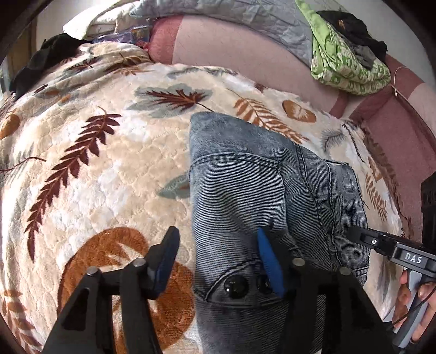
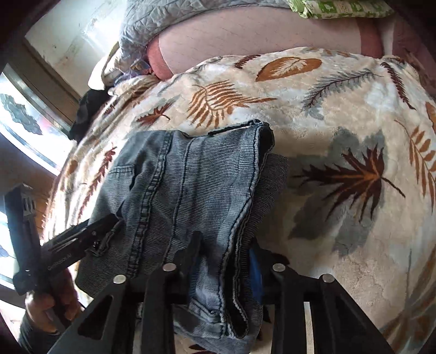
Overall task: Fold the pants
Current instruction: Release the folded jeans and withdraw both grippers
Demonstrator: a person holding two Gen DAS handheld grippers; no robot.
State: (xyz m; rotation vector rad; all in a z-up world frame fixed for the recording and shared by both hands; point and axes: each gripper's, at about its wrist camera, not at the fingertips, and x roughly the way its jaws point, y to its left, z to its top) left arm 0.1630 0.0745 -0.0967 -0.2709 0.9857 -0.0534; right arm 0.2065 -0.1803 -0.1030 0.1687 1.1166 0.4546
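Leaf-print blanket [image 1: 109, 168] bears folded jeans [image 1: 245, 185]; left hand-held gripper [image 1: 218, 245] released, right hand-held gripper [image 2: 226, 253] straddling denim, grip unclear.

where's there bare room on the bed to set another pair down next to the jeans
Bare leaf blanket lies left of the folded jeans in the left wrist view, and more on their other side in the right wrist view. Crowded: the far edge, with the green cloth, grey quilt and dark clothes.

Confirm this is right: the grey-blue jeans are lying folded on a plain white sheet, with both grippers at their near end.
Not quite. The jeans lie on a cream blanket printed with brown and grey leaves, as the left wrist view shows. The rest holds.
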